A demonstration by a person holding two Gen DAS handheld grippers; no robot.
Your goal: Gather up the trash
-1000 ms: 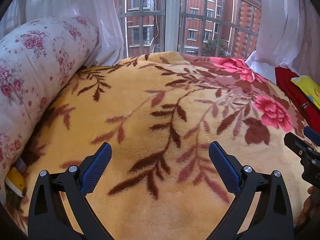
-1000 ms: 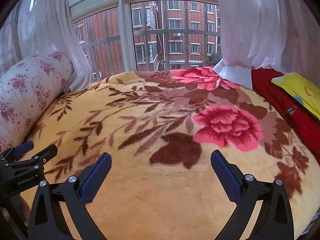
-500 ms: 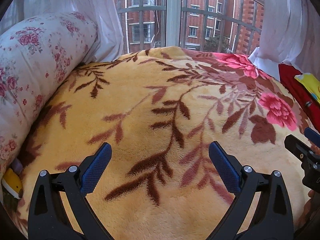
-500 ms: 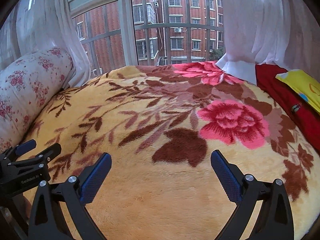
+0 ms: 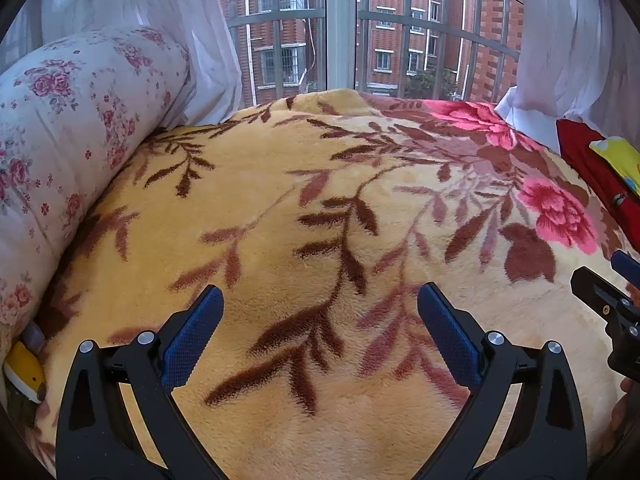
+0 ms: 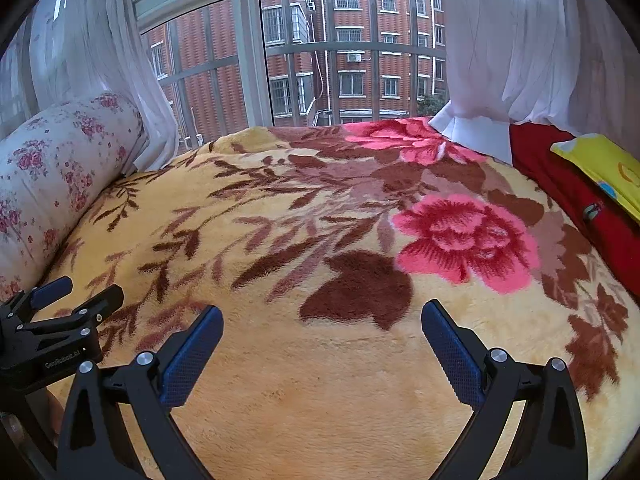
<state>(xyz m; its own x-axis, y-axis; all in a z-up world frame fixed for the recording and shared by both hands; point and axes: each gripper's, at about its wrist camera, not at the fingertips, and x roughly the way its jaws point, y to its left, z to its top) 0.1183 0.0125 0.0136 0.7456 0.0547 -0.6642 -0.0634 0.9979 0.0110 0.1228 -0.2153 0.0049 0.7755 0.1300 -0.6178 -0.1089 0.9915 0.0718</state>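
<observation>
Both grippers, left (image 5: 320, 300) and right (image 6: 322, 318), gape; yellow object (image 5: 24, 372) (left view only).

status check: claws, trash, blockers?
Left claw open, empty, over the blanket. Right claw open, empty. No obvious trash on the blanket; small yellow item wedged by the floral bolster, unidentified. Nothing blocking.

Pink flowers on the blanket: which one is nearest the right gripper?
The big pink rose just beyond the right gripper, beside the dark brown leaf. The other pink bloom lies farther back, by the white curtain.
</observation>
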